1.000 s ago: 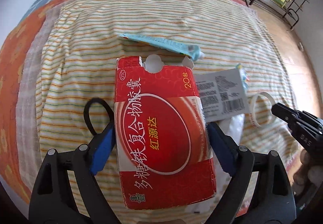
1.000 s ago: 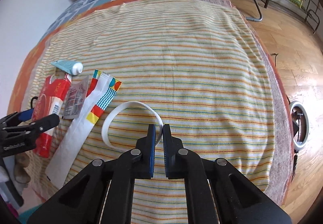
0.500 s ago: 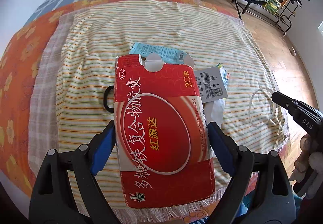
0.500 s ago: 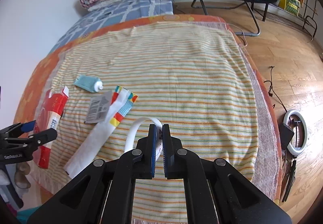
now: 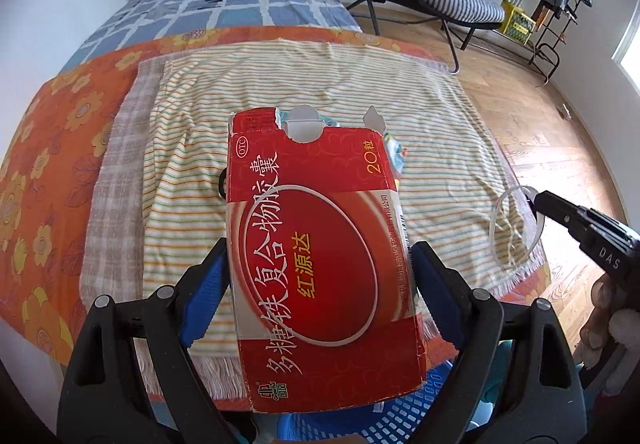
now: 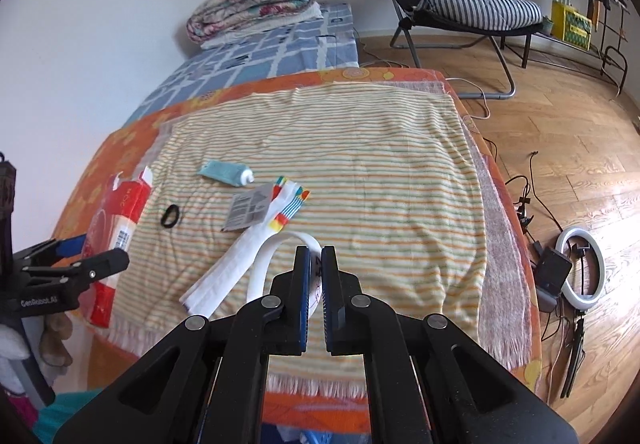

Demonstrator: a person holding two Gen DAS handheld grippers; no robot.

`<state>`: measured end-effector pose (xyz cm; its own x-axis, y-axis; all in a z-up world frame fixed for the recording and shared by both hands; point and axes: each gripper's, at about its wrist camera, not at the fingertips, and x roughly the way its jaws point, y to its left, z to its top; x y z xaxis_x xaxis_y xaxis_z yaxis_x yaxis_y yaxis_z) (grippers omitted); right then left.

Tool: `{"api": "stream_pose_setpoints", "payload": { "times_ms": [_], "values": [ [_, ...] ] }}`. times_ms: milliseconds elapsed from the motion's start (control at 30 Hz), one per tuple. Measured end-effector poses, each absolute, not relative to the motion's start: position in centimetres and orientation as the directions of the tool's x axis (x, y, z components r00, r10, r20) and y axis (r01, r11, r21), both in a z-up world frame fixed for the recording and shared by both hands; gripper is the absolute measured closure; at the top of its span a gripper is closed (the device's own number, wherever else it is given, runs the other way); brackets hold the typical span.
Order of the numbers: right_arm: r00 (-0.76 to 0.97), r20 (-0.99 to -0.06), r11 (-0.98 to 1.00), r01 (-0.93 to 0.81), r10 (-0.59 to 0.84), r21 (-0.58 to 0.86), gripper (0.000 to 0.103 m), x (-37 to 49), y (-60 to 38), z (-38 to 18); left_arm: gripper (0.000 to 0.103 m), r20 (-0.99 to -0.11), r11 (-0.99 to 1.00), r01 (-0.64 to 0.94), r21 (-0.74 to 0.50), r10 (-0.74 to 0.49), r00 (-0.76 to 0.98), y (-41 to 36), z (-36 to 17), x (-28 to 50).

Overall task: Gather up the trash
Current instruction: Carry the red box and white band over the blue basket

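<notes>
The left gripper [image 5: 320,276] clamps a red box [image 5: 316,256] by its long sides, one blue pad [image 5: 204,296] on each side, and holds it in the air above the near edge of the striped towel [image 5: 304,84], with its torn top flaps pointing away. Under the box, at the bottom of the left view, shows the mesh rim of a blue basket [image 5: 404,420]. The right gripper [image 6: 315,264] is closed on a white plastic ring [image 6: 272,256], its jaws nearly together with the band pinched between them; the ring hangs lifted over the towel's near part. Left on the towel lie a teal tube [image 6: 226,172] with a white cap, a grey label card [image 6: 248,210] touching a long white wrapper [image 6: 244,264] with coloured stripes at one end, and a black hair tie [image 6: 171,216] just left of the card. The towel covers an orange flowered sheet [image 5: 48,148]. Beyond it sit a folded quilt [image 6: 256,0], a black chair [image 6: 448,0], and a ring light [image 6: 580,268] on the wooden floor.
</notes>
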<state>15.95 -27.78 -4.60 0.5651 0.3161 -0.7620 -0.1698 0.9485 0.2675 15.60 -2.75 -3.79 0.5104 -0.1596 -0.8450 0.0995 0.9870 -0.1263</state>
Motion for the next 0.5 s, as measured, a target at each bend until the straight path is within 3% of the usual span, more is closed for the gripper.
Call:
{"api": "stream_pose_setpoints", "payload": {
  "times_ms": [200, 500],
  "values": [
    [0.563, -0.756, 0.942, -0.234, 0.334, 0.242, 0.099, 10.9, -27.4, -4.3, 0.013, -0.828, 0.987, 0.121, -0.108, -0.156, 0.538, -3.6, -2.2, 11.7],
    [0.526, -0.735, 0.903, -0.291, 0.428, 0.318, 0.099, 5.5, -27.0, -3.9, 0.013, -0.809, 0.977, 0.173, -0.123, -0.2, 0.553, -5.4, 1.4, 6.8]
  ]
}}
